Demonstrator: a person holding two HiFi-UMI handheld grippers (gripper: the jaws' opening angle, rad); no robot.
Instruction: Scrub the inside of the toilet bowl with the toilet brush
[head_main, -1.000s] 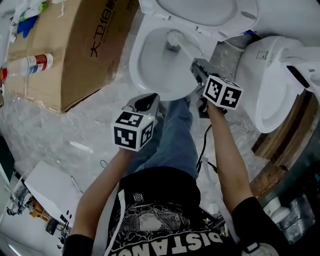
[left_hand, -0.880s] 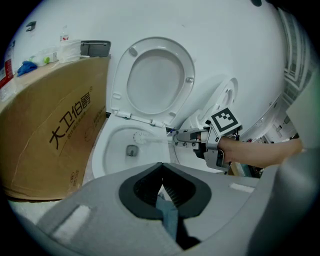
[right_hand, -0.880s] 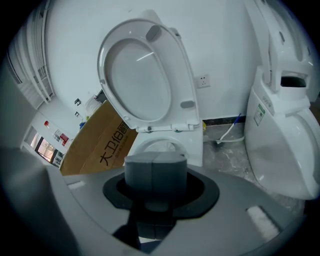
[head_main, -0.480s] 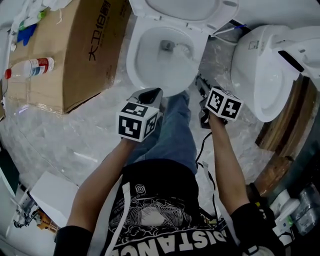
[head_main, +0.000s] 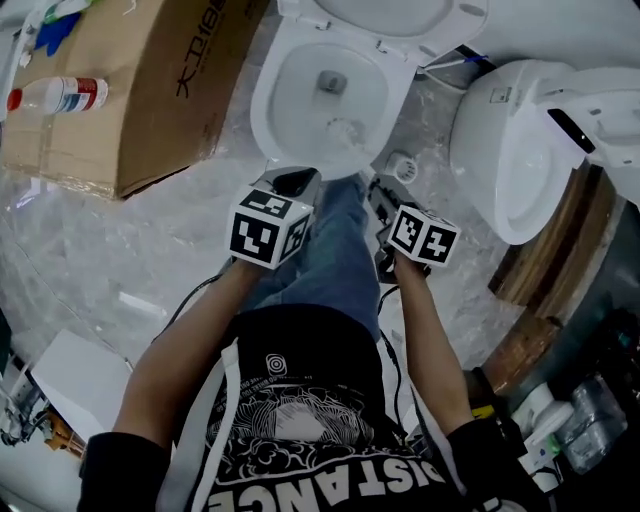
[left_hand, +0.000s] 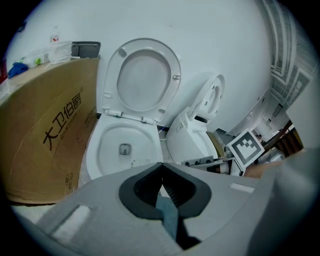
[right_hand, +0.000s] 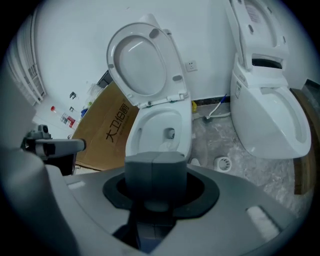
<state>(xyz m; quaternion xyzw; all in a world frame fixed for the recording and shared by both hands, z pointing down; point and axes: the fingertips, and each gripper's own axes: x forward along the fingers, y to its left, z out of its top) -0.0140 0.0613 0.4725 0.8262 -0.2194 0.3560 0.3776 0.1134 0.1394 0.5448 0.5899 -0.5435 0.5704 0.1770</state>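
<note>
- Floor (head_main: 120, 250): pale, marble-look; the person stands on it, and a jeans leg (head_main: 335, 260) runs between the two grippers.
- Cardboard box (head_main: 130, 90): printed side facing up, just beside the toilet on its left in the head view.
- Toilet bowl (head_main: 266, 105): white, open, with the seat and lid (left_hand: 142, 80) tilted up against the wall.
- Second toilet (head_main: 500, 150): white, near the first, on its right in the head view.
- Wooden boards (head_main: 545, 270): beside the second toilet.
- Left gripper (head_main: 290, 182): hovers just in front of the bowl's front rim. The fingers (left_hand: 150, 187) meet at the tips with nothing held; only jeans show behind them.
- Right gripper (head_main: 381, 192): just outside the bowl's front-right rim. The fingers (right_hand: 140, 172) are pressed together, clamped on the toilet brush handle.
- Toilet brush (head_main: 345, 131): the pale head is inside the bowl, low on the front wall and near the drain hole (head_main: 331, 82). The handle slants back towards the right gripper and is faint in the head view.
- Bottle (head_main: 60, 95): lies on top of the box, red cap end.
- Small round white fitting (head_main: 402, 165): on the floor between the two toilets.
</note>
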